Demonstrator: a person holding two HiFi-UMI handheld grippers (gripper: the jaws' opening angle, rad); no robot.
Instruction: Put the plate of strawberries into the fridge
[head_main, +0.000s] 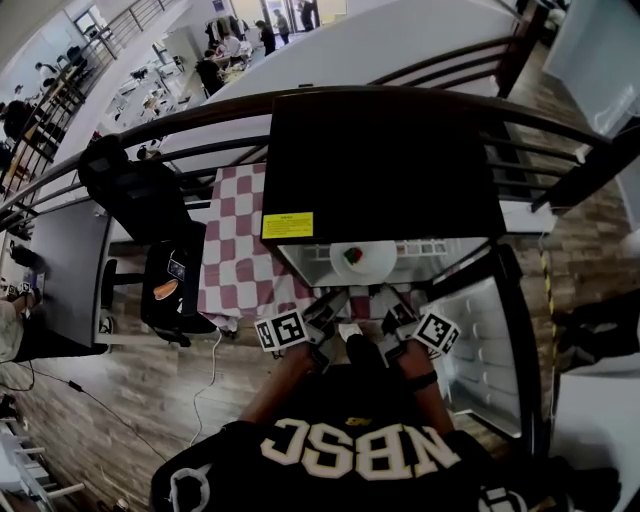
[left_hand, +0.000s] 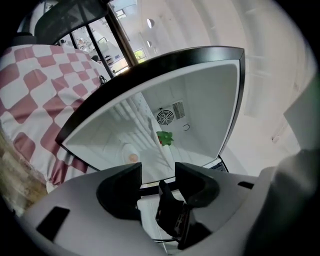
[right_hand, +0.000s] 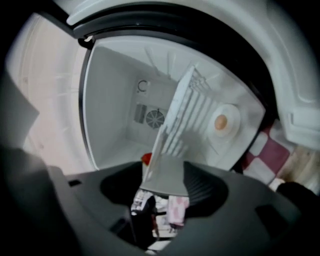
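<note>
Plate: white, round and smooth (head_main: 377, 267); it rests on the wire shelf (right_hand: 187, 112) inside the fridge (head_main: 380, 160), near the shelf's front edge.
Strawberry: red with a green cap (head_main: 352, 256), loose on the plate.
Left gripper: (left_hand: 158, 174) jaws spread wide with nothing between them, at the fridge's mouth.
Right gripper: (right_hand: 162, 182) jaws spread wide; a pale edge, probably the plate's rim, lies in the gap unpinched.
Shelf: thin, slick white bars.
Risk: a jaw snagging that rim would likely drag the glossy plate out of the fridge, and the berry would roll off.
</note>
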